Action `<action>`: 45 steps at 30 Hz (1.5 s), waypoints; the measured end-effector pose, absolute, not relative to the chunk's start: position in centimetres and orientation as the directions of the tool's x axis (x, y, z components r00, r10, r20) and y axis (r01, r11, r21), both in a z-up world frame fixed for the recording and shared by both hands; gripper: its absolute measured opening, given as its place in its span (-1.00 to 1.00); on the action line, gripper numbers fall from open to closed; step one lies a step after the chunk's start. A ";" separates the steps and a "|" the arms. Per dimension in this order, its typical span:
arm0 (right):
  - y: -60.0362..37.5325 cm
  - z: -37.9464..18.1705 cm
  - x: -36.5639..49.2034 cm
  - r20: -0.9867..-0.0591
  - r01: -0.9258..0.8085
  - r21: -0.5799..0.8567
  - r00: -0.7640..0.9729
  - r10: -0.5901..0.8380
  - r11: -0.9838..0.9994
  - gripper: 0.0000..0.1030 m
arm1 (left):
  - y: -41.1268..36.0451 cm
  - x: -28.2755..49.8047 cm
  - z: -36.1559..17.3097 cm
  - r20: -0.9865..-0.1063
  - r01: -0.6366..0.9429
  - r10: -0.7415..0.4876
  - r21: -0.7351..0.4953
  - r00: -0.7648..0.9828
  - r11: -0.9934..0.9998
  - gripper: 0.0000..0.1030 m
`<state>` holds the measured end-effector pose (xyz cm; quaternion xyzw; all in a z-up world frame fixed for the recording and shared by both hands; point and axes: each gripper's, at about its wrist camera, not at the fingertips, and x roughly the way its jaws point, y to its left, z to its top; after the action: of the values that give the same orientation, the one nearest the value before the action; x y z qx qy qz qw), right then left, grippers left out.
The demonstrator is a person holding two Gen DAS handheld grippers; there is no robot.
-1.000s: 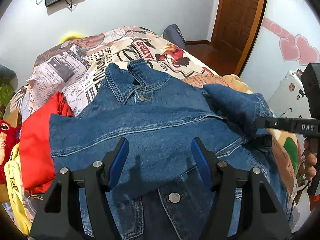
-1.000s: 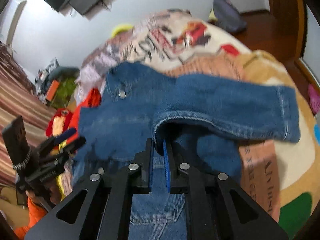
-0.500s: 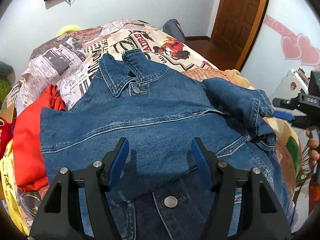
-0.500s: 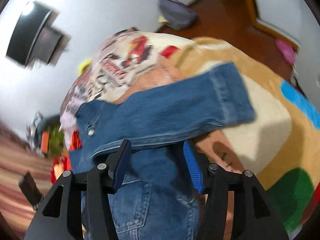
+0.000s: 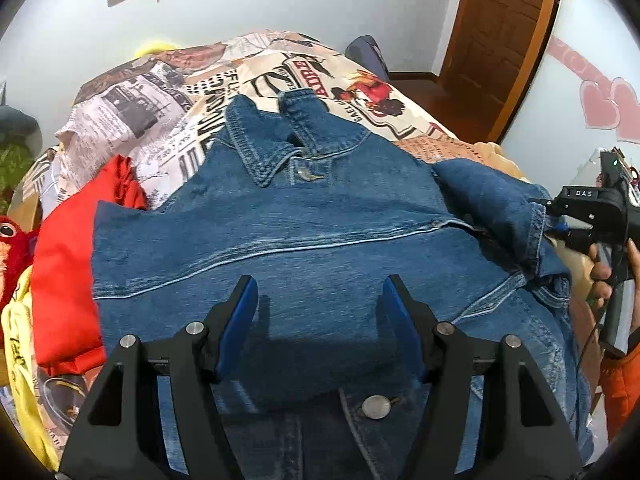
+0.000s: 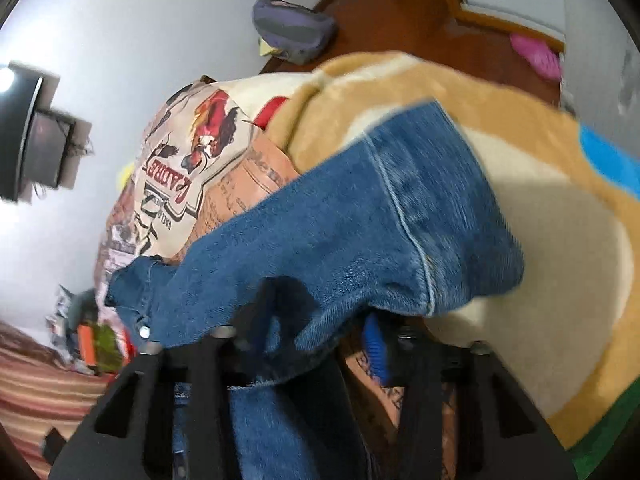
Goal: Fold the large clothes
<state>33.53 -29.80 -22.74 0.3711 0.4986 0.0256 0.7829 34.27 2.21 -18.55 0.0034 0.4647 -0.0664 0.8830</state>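
Note:
A blue denim jacket (image 5: 320, 232) lies front up on the bed, collar at the far end, one sleeve folded across its chest. My left gripper (image 5: 320, 304) is open and empty, hovering above the jacket's lower front. My right gripper (image 6: 316, 332) is open at the jacket's right side. The other sleeve (image 6: 360, 232) lies folded over just beyond its fingers, and its cuff drapes over their tips. In the left wrist view the right gripper (image 5: 554, 220) shows at the far right, next to the sleeve cuff (image 5: 532, 236).
A printed bedspread (image 5: 160, 104) covers the bed. A red garment (image 5: 68, 272) and a yellow one (image 5: 20, 364) lie at the left. A tan plush blanket (image 6: 560, 260) lies at the right. A wooden door (image 5: 496, 40) stands behind.
My right gripper has opened and let go of the sleeve, which now lies folded over the jacket's right side. It has drawn back to the right. The left gripper has stayed open over the jacket.

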 end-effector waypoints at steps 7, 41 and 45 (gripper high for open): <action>-27.0 -16.1 33.6 -0.708 0.140 0.563 0.590 0.388 0.815 -0.83 | 4.1 33.4 -17.4 -0.801 0.084 -0.113 -0.079 0.588 0.993 0.25; 4.8 -15.3 30.3 -0.834 -0.411 0.464 0.097 0.544 0.785 -0.62 | 19.0 25.0 -17.1 -0.783 -0.161 -0.009 -0.140 0.622 0.977 0.25; 3.3 -13.1 30.3 -0.800 -0.388 0.508 0.120 0.589 0.769 -0.46 | 18.8 24.9 -17.5 -0.791 -0.162 -0.018 -0.147 0.612 0.976 0.25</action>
<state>30.32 3.30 -13.15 0.0868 0.5763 0.3287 0.7431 24.95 18.82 -17.54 -0.1025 0.4386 0.0405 0.8919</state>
